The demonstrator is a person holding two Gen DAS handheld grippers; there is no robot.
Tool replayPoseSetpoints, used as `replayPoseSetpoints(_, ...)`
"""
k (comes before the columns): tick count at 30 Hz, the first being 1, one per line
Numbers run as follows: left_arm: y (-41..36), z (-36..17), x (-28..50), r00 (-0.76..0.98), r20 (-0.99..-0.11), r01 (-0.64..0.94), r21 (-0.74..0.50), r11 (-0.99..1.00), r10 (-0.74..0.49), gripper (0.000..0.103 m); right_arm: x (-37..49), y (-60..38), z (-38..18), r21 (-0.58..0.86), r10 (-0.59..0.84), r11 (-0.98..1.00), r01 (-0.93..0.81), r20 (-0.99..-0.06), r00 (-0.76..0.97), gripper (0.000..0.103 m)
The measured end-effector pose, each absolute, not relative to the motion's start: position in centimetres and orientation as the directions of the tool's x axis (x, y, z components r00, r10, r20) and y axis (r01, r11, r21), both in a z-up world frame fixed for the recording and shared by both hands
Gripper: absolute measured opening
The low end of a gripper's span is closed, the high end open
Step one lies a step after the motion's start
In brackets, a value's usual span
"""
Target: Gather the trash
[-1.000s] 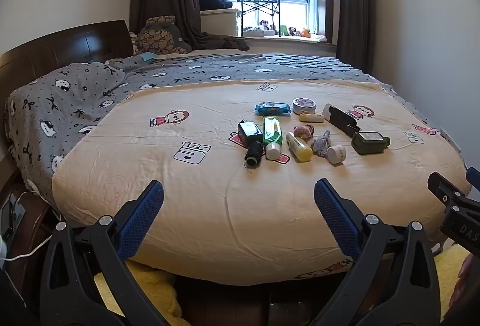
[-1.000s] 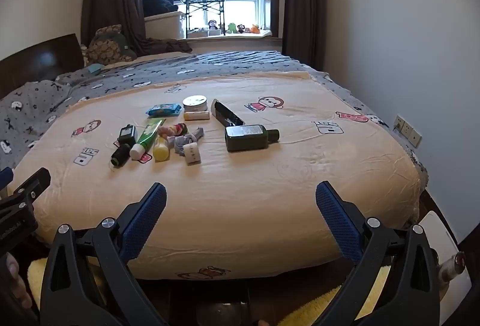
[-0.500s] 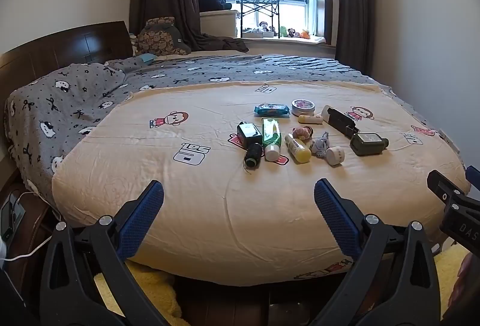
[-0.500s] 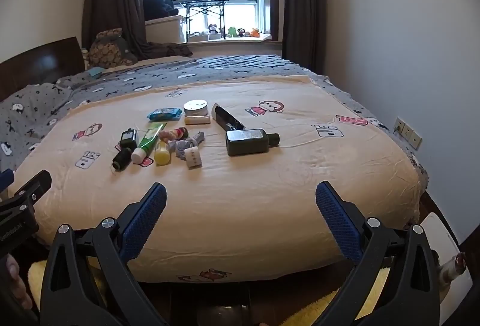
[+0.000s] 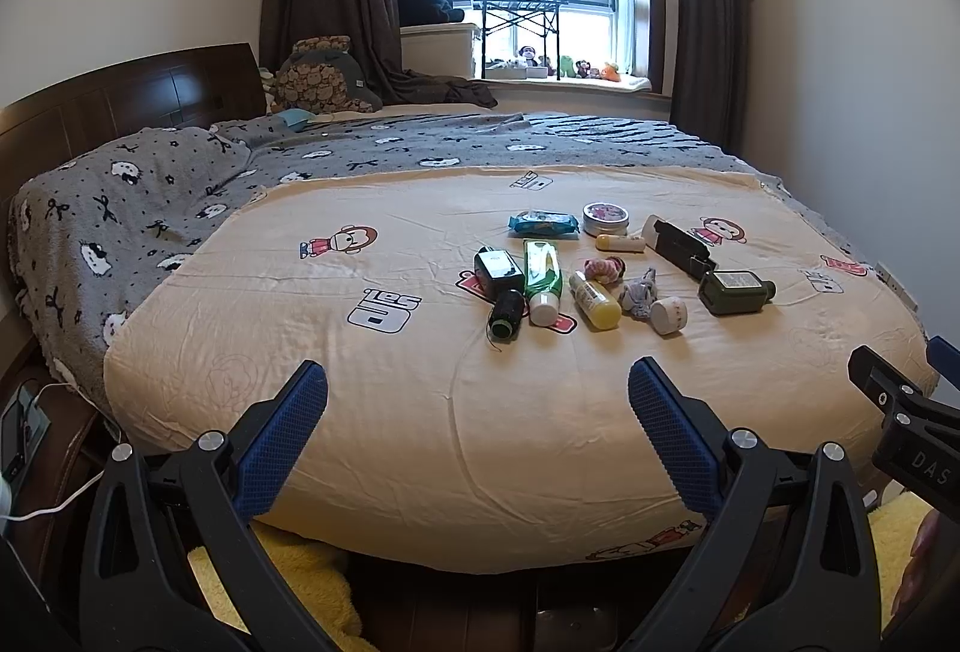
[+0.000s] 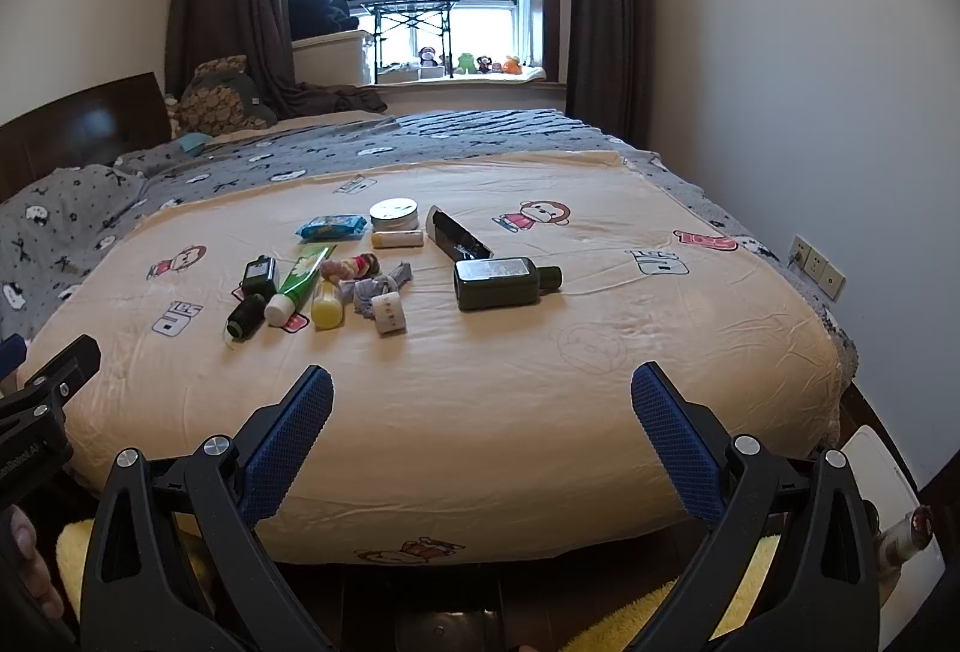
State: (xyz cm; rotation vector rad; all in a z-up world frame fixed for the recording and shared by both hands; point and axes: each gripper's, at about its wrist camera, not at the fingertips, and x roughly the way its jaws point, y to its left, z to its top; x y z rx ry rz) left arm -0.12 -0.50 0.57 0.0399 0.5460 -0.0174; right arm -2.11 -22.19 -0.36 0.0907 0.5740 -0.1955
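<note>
Several small items lie in a cluster on the cream bedsheet (image 5: 372,412): a dark green bottle (image 5: 735,292) (image 6: 504,283), a green tube (image 5: 542,275) (image 6: 301,284), a yellow bottle (image 5: 595,300) (image 6: 327,305), a black thread spool (image 5: 505,314) (image 6: 245,317), a blue wipes pack (image 5: 543,222) (image 6: 332,227), a round tin (image 5: 606,218) (image 6: 393,215) and a white cap (image 5: 669,315) (image 6: 388,314). My left gripper (image 5: 477,400) is open and empty at the bed's near edge. My right gripper (image 6: 482,403) is open and empty, likewise short of the items.
A grey patterned blanket (image 5: 150,208) covers the bed's far and left side. A dark headboard (image 5: 120,94) stands left. A wall with sockets (image 6: 816,265) is right. A yellow rug (image 5: 300,574) lies on the floor below. A white object (image 6: 888,526) sits at lower right.
Both grippers have drifted slightly towards the bed and stay open. The items on the bed have not moved.
</note>
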Motion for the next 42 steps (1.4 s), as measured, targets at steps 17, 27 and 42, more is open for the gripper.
replayPoseSetpoints(17,-0.09,0.72,-0.17,0.859,-0.513,0.023,0.027,0.999,-0.006,0.095,-2.12,-22.00,-0.38,0.037,-0.147,0.979,0.199,-0.544,0.826,0.100)
replayPoseSetpoints(27,-0.13,0.70,-0.19,0.859,-0.512,0.023,0.026,0.999,-0.006,0.095,-2.01,-21.91,-0.18,0.039,-0.139,0.981,0.190,-0.542,0.829,0.100)
replayPoseSetpoints(42,-0.09,0.67,-0.24,0.859,-0.511,0.022,0.026,0.999,-0.005,0.095,-1.92,-21.81,-0.10,0.044,-0.135,0.981,0.188,-0.541,0.830,0.100)
